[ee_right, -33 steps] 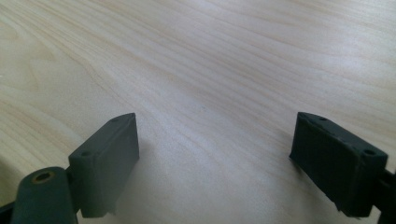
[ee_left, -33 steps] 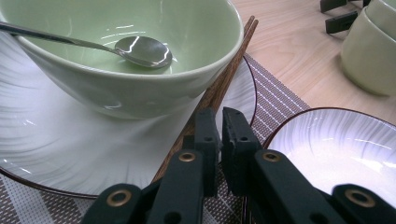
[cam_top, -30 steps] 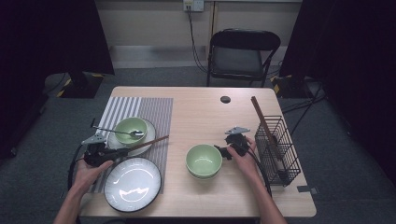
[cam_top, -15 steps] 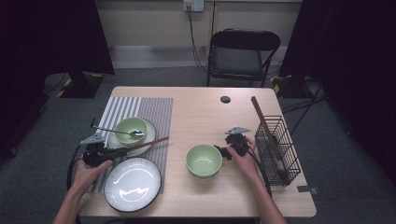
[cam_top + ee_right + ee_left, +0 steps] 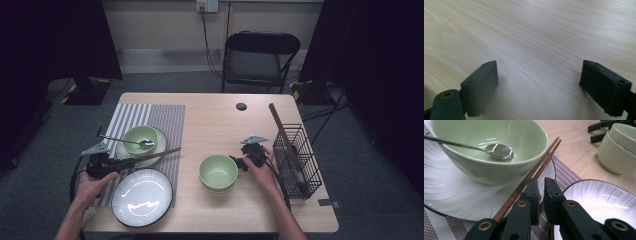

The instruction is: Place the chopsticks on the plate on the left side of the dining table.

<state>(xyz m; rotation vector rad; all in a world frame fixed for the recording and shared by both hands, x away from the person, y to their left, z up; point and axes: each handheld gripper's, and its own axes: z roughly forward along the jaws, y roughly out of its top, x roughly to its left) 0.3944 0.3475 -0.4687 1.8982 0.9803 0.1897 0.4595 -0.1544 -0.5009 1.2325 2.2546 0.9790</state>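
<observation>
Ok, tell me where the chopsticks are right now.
High view, table's left: the chopsticks rest on the white plate's rim beside the green bowl, at the left gripper.

The right gripper [image 5: 539, 85] has its two black jaws far apart, with nothing between them. Under them is the light wooden table [image 5: 536, 32], with fine grain lines. The jaws throw soft shadows on the wood.

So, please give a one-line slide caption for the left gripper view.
Left gripper nearly shut beside the chopsticks leaning on the plate under a green bowl.
</observation>
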